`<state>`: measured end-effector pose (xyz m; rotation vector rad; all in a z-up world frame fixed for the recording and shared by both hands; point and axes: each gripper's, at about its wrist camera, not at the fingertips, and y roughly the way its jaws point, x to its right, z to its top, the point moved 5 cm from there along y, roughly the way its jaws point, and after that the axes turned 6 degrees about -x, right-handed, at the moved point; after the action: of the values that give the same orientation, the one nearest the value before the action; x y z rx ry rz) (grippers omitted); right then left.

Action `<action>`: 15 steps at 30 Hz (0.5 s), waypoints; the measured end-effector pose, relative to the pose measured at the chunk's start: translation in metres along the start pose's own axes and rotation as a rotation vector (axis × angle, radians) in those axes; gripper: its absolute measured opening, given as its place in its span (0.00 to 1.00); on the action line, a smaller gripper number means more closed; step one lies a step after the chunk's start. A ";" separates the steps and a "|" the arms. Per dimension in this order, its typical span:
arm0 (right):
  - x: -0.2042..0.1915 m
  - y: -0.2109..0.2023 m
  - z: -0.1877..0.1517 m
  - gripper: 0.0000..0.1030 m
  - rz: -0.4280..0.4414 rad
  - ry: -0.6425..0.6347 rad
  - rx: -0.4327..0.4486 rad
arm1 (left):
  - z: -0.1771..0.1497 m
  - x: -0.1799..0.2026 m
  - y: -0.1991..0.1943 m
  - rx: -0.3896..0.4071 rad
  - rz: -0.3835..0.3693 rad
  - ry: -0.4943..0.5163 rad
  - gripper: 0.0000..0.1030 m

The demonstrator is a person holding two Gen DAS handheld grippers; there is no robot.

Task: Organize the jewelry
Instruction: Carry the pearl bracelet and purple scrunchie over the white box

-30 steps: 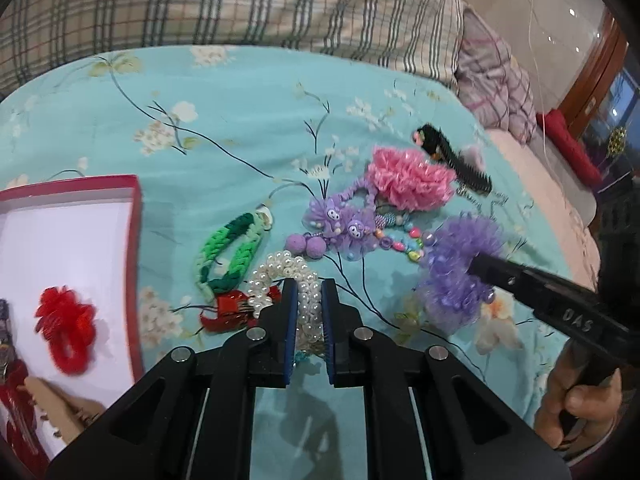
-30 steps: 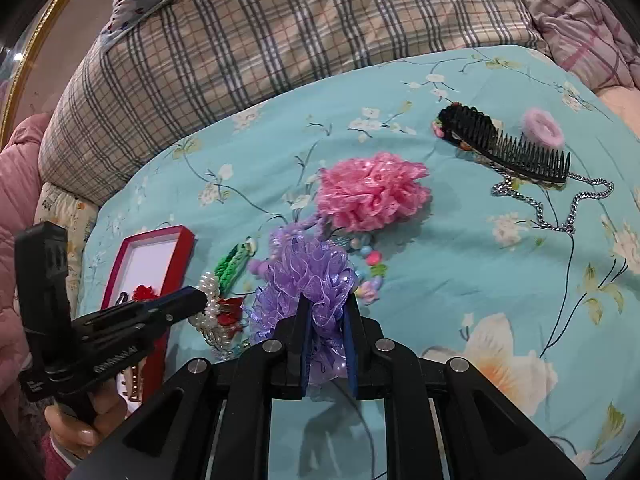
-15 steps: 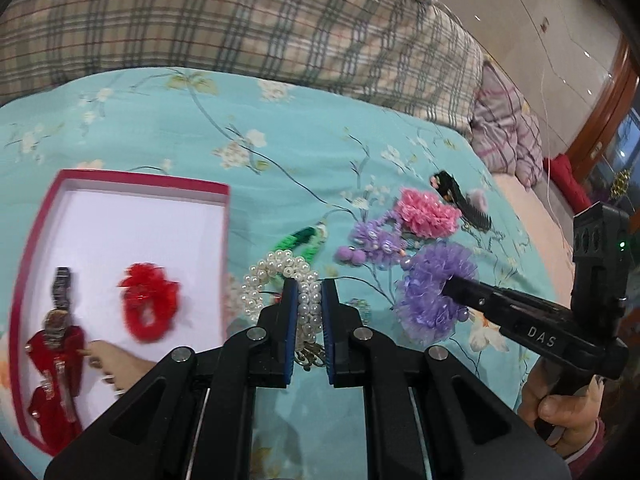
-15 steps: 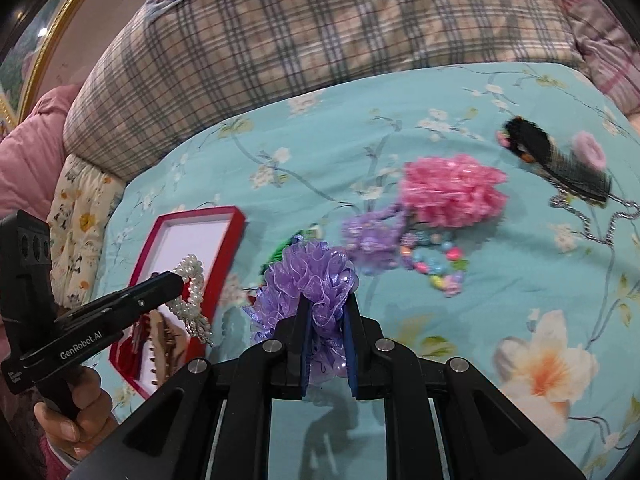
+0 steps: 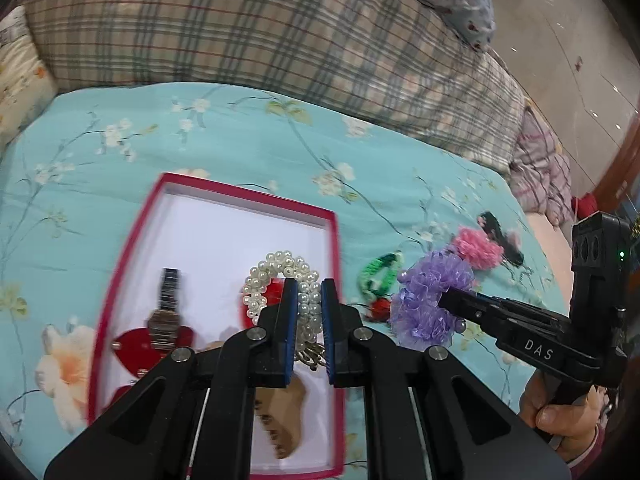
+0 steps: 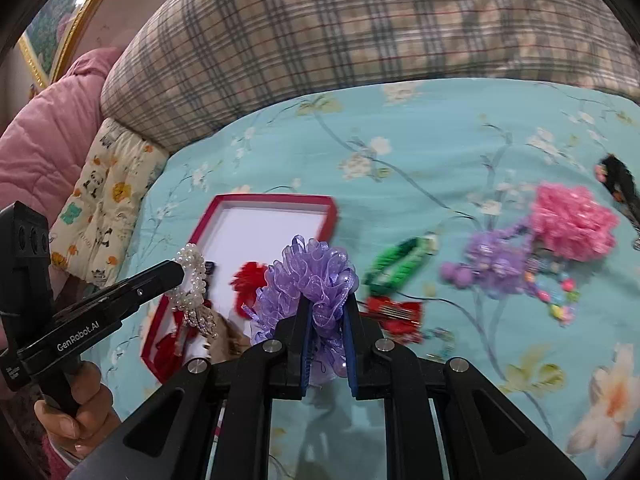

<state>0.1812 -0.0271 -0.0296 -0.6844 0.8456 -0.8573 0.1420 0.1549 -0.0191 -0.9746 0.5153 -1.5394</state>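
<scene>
A floral teal bedspread (image 5: 248, 140) covered the bed, with a plaid pillow (image 5: 248, 28) along its far edge. The left gripper (image 5: 306, 292) clamped a pearl bracelet (image 5: 280, 272) above the red-rimmed box (image 5: 132, 240); the right gripper (image 6: 328, 316) pinched a purple scrunchie (image 6: 312, 276) beside the box's near-right corner.

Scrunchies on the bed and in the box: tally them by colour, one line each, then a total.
Purple: 1, the purple scrunchie held in the right gripper jaws
Pink: 1, the pink scrunchie lying on the bedspread
Red: 1, the red scrunchie inside the red box
Total: 3
</scene>
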 end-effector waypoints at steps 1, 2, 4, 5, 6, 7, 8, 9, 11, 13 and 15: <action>-0.005 0.003 0.001 0.13 0.006 -0.006 -0.003 | 0.001 -0.005 -0.001 0.004 0.006 -0.006 0.09; -0.012 0.009 0.003 0.13 0.014 -0.015 -0.009 | 0.002 -0.010 -0.003 0.009 0.015 -0.013 0.09; -0.021 0.016 0.006 0.13 0.021 -0.027 -0.013 | 0.005 -0.021 -0.005 0.014 0.028 -0.024 0.09; -0.026 0.022 0.009 0.13 0.024 -0.033 -0.016 | 0.006 -0.026 -0.005 0.016 0.034 -0.029 0.09; -0.029 0.025 0.010 0.13 0.027 -0.034 -0.017 | 0.008 -0.032 -0.005 0.017 0.044 -0.035 0.09; -0.033 0.029 0.013 0.13 0.029 -0.035 -0.019 | 0.010 -0.036 -0.005 0.019 0.050 -0.041 0.09; -0.036 0.035 0.016 0.13 0.031 -0.039 -0.023 | 0.012 -0.041 -0.005 0.020 0.054 -0.047 0.09; -0.039 0.040 0.018 0.13 0.032 -0.041 -0.026 | 0.014 -0.046 -0.003 0.019 0.061 -0.054 0.09; -0.045 0.048 0.022 0.13 0.034 -0.048 -0.032 | 0.017 -0.056 0.002 0.013 0.076 -0.066 0.09; -0.049 0.056 0.026 0.13 0.027 -0.050 -0.033 | 0.022 -0.062 0.008 0.008 0.088 -0.072 0.09; -0.051 0.068 0.030 0.13 0.023 -0.050 -0.040 | 0.026 -0.068 0.015 0.002 0.099 -0.075 0.09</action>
<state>0.2117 0.0553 -0.0505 -0.7267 0.8258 -0.8008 0.1696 0.2222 -0.0362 -0.9875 0.5011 -1.4096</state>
